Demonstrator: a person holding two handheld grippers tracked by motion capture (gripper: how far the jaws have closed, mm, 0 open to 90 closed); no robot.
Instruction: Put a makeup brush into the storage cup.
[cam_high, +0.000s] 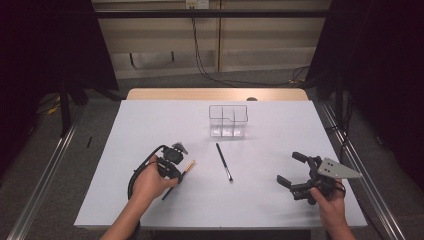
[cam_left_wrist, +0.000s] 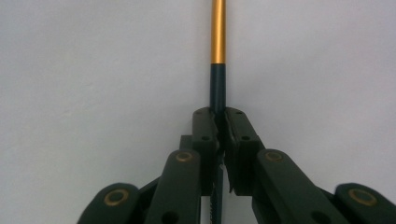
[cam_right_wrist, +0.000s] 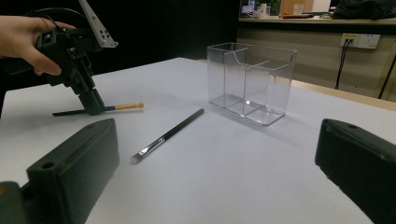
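Observation:
My left gripper (cam_high: 175, 172) points down at the white table and is shut on a black brush with a gold end (cam_high: 188, 166); its handle (cam_left_wrist: 217, 84) runs straight out between the closed jaws. The same gripper (cam_right_wrist: 93, 106) pins that brush (cam_right_wrist: 127, 106) at the table surface in the right gripper view. A second, all-black brush (cam_high: 224, 161) lies loose in the middle, bristles toward me (cam_right_wrist: 163, 134). Behind it stands a clear divided holder (cam_high: 228, 120), empty (cam_right_wrist: 252, 81). My right gripper (cam_high: 292, 170) hovers open at the right, jaws wide apart (cam_right_wrist: 205, 163).
The white table (cam_high: 150, 125) ends in a wooden strip at the far side. Metal rails run along both sides on the floor. Cables hang on the back wall.

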